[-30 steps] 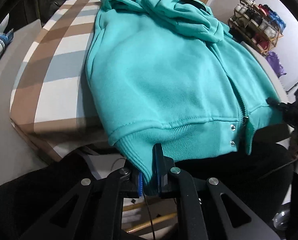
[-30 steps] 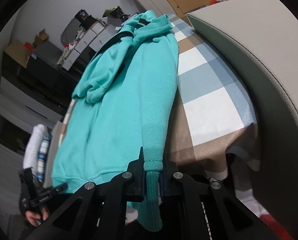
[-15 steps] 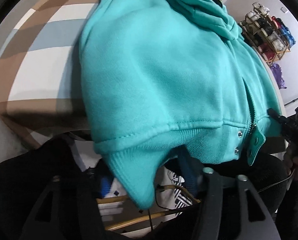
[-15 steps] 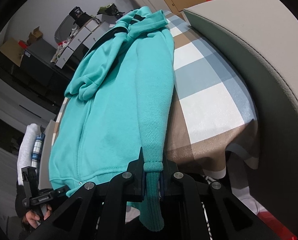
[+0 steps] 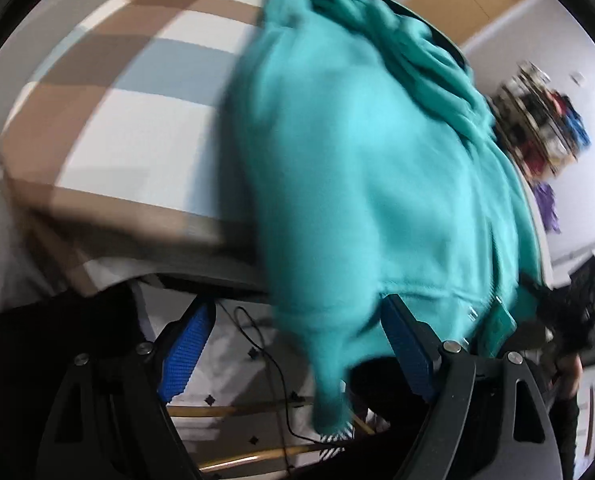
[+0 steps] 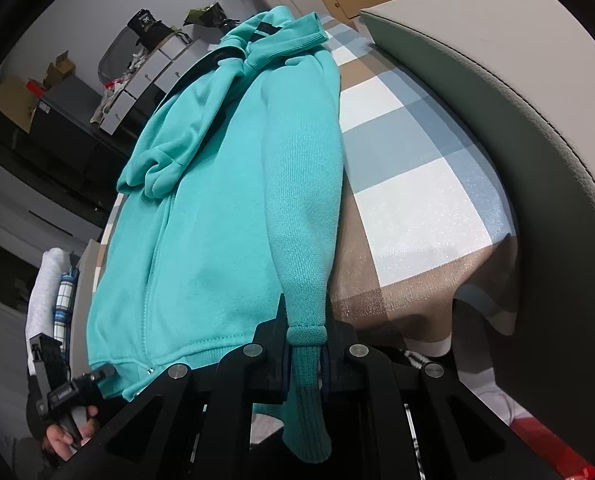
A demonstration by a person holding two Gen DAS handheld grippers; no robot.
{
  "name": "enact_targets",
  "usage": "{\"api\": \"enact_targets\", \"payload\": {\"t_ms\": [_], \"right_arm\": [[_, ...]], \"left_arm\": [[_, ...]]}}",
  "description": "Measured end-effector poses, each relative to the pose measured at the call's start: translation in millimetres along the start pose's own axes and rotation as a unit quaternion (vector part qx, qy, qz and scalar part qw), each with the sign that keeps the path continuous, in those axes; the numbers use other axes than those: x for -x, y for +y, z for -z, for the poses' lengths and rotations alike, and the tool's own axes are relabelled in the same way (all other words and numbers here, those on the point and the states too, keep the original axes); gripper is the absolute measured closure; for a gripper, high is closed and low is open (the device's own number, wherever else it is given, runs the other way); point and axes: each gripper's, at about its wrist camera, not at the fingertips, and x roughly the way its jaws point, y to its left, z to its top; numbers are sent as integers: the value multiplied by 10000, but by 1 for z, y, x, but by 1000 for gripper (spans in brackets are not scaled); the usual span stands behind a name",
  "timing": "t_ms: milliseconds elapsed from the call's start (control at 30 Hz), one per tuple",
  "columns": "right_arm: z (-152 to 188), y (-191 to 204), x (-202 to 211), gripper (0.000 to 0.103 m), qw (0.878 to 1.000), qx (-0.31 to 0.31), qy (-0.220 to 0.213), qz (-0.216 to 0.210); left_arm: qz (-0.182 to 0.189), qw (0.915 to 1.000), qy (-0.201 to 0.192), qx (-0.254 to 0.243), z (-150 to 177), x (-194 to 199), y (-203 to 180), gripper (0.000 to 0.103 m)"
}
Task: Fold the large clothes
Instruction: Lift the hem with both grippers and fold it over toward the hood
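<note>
Left fingers (image 5: 297, 344) just spread, hoodie (image 5: 377, 168) hem loose between; right fingers (image 6: 304, 354) clamp sleeve cuff (image 6: 305, 364).

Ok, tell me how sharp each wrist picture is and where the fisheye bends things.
Left wrist view: heavily motion-blurred; the teal hoodie and checked cloth smear, though the blue pads stay fairly crisp. Right wrist view: sharp; knit ribs show on the sleeve cuff, and the grey cushion edge bows strongly toward the frame's rim. Both have dark circular corners.

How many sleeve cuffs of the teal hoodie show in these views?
1. The ribbed cuff hangs over the checked cloth's near edge, pinched in the right gripper. The other sleeve's cuff may be hidden.
</note>
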Motion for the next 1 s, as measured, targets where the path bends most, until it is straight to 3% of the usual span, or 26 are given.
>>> {"api": "enact_targets", "payload": {"t_ms": [100,267,333,367,433,500,600,867,1000], "right_arm": [[0,0,-1,90,10000,-29,8,-30],[-6,1,-7,90,9998,66,191,-79],[-9,2,-7,92,9995,74,230,-180],[-9,2,-6,92,9995,81,227,-201],[-8,1,-2,93,9992,9,190,-349],[-7,-2,4,94,9987,-51,94,-497],[-4,-2,16,94,9981,-12,-91,-613],[16,-3,41,95,9973,91,-280,-667],[29,-9,55,94,9967,29,-258,-774]], "left_arm": [[-53,9999,-54,-132,0,-4,-7,21],[482,9987,139,0,-2,-7,-9,23],[820,9964,208,-27,0,-4,-8,58],[880,9958,244,-70,2,-4,-10,64],[1123,9933,262,-61,4,-3,-11,85],[1378,9901,271,43,4,0,-9,94],[1533,9879,226,42,3,5,-10,97],[1331,9905,287,-176,17,18,-17,98],[1415,9890,314,-297,27,29,-26,98]]}}
